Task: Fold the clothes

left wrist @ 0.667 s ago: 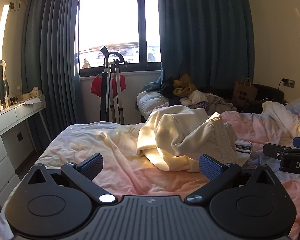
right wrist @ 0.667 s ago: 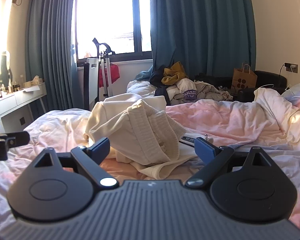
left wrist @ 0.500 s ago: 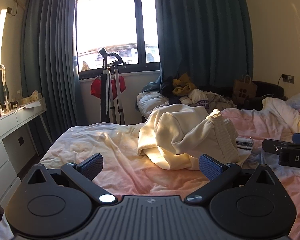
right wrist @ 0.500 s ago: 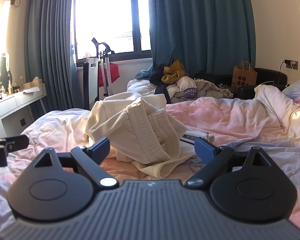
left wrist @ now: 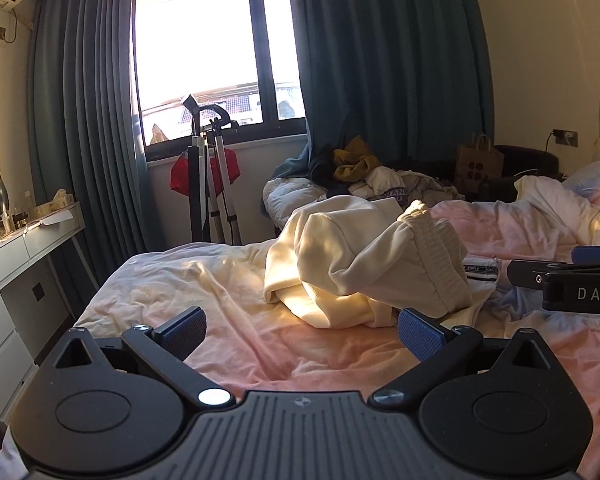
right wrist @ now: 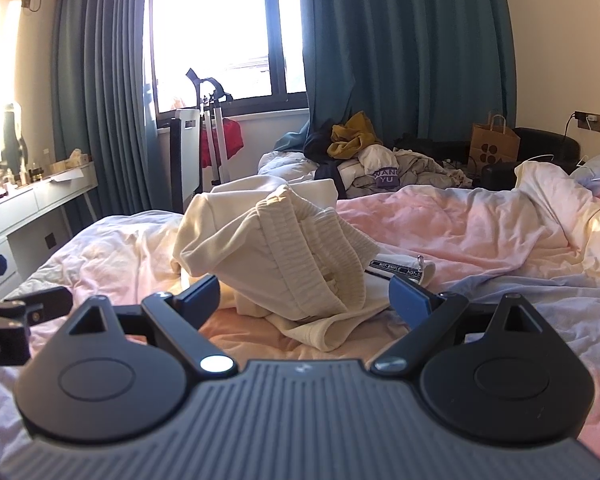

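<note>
A cream sweatshirt [left wrist: 364,264] lies crumpled in a heap on the pink duvet [left wrist: 260,344], its ribbed hem turned up; it also shows in the right wrist view [right wrist: 284,256]. My left gripper [left wrist: 300,328] is open and empty, hovering over the duvet just short of the heap. My right gripper [right wrist: 304,296] is open and empty, with the heap's near edge between its blue pads. The right gripper's side shows at the right edge of the left wrist view [left wrist: 564,284]. The left gripper shows at the left edge of the right wrist view [right wrist: 16,312].
A pile of other clothes [right wrist: 364,160] lies beyond the bed under the teal curtains. A white dresser [left wrist: 16,264] stands on the left. A folded stand with a red cloth [left wrist: 208,176] is by the window. A paper bag [right wrist: 494,146] stands at the back right.
Both grippers have lifted and drawn slightly nearer the heap; the view has shifted a little. Both stay open and the sweatshirt has not moved.
</note>
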Motion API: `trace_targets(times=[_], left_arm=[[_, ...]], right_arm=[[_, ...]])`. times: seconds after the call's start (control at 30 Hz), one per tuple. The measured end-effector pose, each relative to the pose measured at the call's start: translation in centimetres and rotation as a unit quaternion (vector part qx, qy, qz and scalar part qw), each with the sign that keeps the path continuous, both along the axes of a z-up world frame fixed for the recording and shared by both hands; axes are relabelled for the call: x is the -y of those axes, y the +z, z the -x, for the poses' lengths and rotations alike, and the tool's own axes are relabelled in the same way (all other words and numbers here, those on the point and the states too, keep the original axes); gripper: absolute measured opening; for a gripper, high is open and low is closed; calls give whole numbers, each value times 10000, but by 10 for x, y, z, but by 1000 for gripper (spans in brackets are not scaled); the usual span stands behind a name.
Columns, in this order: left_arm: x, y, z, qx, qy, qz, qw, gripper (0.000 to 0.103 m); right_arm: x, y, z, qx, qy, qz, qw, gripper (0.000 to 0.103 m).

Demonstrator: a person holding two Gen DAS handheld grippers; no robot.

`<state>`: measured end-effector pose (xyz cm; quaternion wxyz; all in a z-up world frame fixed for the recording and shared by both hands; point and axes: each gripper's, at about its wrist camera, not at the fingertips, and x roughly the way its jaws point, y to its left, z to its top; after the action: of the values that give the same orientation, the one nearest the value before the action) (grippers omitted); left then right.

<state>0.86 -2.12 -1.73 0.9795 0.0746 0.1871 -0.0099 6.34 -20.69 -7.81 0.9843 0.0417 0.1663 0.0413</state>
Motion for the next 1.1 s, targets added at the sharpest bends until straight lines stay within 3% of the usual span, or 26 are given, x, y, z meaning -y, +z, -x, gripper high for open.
trace_targets(times=[0.8, 1.1], left_arm=[[-14, -4, -4, -30, 93, 540, 9985, 103], [-10, -12, -10, -74, 10, 581, 9983, 103]], right_arm=[[-1, -5, -3, -59, 21, -91, 9999, 93], [1, -6, -4, -79, -36, -177, 9998, 93]])
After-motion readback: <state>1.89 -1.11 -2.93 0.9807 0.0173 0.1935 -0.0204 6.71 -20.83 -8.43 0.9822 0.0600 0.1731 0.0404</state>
